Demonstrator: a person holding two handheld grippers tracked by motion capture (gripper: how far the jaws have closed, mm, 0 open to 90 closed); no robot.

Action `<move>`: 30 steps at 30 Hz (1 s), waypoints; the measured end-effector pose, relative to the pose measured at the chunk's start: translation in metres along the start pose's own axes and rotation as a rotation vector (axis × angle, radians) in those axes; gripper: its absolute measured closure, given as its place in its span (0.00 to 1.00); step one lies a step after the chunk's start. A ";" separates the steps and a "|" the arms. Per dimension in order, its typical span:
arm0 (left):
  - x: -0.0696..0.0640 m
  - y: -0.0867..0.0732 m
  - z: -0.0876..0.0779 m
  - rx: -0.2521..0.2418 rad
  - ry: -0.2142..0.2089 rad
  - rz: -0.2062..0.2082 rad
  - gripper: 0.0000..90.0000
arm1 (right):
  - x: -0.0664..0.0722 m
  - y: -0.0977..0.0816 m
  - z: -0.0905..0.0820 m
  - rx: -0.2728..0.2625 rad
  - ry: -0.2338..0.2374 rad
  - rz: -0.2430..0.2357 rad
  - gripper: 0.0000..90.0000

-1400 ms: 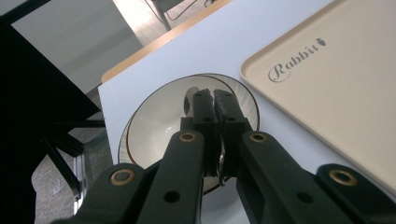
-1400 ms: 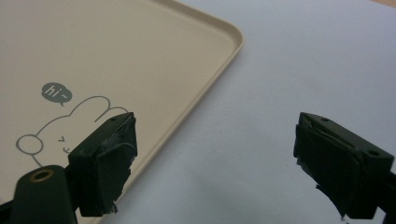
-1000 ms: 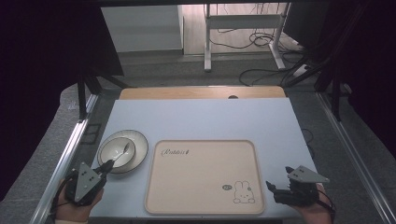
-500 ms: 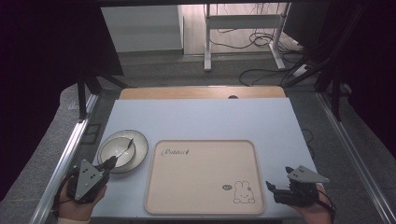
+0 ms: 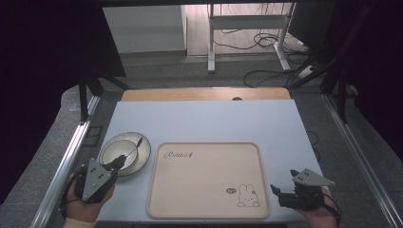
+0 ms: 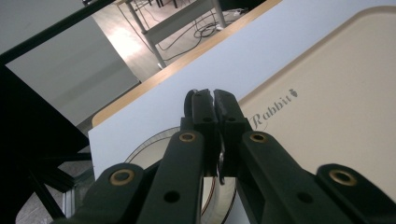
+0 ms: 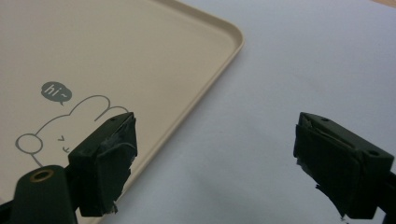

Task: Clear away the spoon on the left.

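A beige tray (image 5: 204, 178) printed with "Rabbit" and a bunny lies mid-table; its rim (image 7: 210, 88) and face (image 6: 327, 116) also show in the gripper views. A white bowl (image 5: 124, 153) with a dark rim line (image 6: 154, 144) sits just left of it. My left gripper (image 5: 121, 160) (image 6: 214, 95) reaches over the bowl's near edge with its jaws pressed together. A thin dark line runs on from its tips across the bowl; I cannot tell what it is. My right gripper (image 5: 283, 180) (image 7: 233, 163) is open and empty, straddling the tray's near right edge.
The pale table top (image 5: 199, 118) stretches bare behind the tray, with a wooden strip (image 5: 204, 94) along its far edge. Metal rails (image 5: 71, 156) run down both sides. Beyond lie a floor with cables and a desk frame (image 5: 247, 28).
My left gripper has edged a little forward and right over the bowl, and the thin dark line shifted with it. The right gripper, tray and bowl have stayed put.
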State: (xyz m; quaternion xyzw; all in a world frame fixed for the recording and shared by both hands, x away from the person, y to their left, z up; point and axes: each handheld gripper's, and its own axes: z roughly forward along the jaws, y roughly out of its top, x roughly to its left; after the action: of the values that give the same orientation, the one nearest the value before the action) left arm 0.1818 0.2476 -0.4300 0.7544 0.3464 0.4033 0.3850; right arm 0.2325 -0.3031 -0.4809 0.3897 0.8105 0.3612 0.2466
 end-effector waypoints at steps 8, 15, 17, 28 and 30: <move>-0.003 0.007 0.004 -0.009 -0.012 0.012 1.00 | 0.000 0.000 0.000 0.001 0.000 -0.001 0.15; -0.007 0.014 0.011 -0.011 -0.032 0.026 1.00 | 0.001 0.000 0.000 0.001 -0.001 -0.002 0.15; -0.008 0.015 0.012 -0.012 -0.036 0.030 1.00 | 0.001 0.000 0.000 0.001 -0.001 -0.002 0.15; -0.014 0.025 0.020 -0.021 -0.056 0.049 1.00 | 0.001 0.000 0.001 0.007 0.000 -0.001 0.15; -0.014 0.026 0.021 -0.020 -0.060 0.051 1.00 | 0.001 0.000 0.001 0.008 0.000 -0.002 0.15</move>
State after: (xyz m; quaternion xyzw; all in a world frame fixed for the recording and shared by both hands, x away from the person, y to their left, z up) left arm 0.2001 0.2176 -0.4204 0.7708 0.3114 0.3936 0.3925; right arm 0.2324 -0.3024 -0.4818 0.3898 0.8123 0.3579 0.2452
